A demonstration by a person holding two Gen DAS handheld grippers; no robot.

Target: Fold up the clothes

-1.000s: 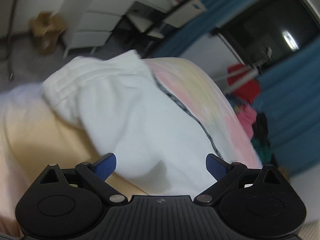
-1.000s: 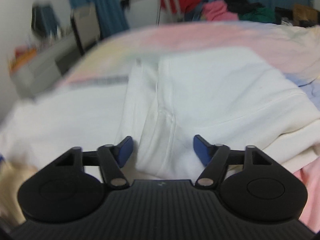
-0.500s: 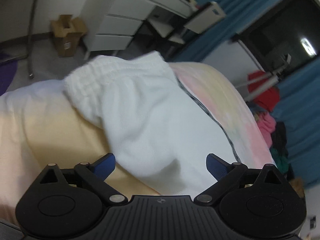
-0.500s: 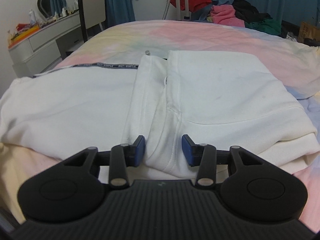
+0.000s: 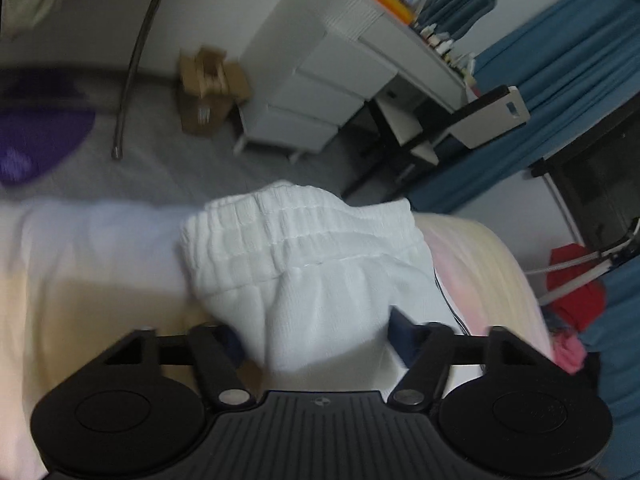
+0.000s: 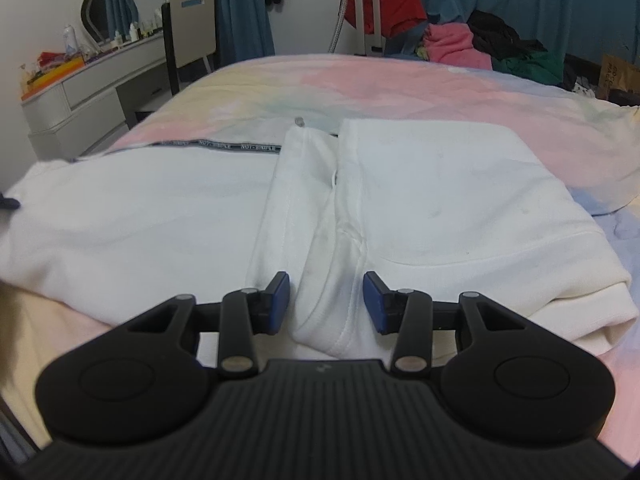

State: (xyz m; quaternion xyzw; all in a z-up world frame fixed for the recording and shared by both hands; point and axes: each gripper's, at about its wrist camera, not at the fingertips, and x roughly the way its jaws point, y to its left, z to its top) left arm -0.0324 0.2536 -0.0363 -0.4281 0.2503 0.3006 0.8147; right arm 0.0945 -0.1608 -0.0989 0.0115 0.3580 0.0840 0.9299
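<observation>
A white garment (image 6: 440, 200) lies partly folded on the pastel bed sheet (image 6: 360, 80). In the left wrist view its ribbed, elasticated end (image 5: 304, 248) bunches up at the bed's edge. My left gripper (image 5: 316, 338) is closing, and the cloth fills the gap between the blue pads (image 5: 400, 336), both of which touch it. My right gripper (image 6: 326, 300) sits at the near edge of the garment. Its jaws stand half closed, pinching a raised middle fold (image 6: 332, 264).
Beyond the bed's edge are a grey floor, a cardboard box (image 5: 208, 92), a white dresser (image 5: 320, 64) and a chair (image 5: 480, 116). At the far end stand a metal stand (image 6: 364, 4) and a pile of coloured clothes (image 6: 480, 44).
The left gripper's jaws narrowed from wide open onto the ribbed end, and the gripper swung and tipped toward it. The right jaws narrowed onto the fold a second ago and have since held still.
</observation>
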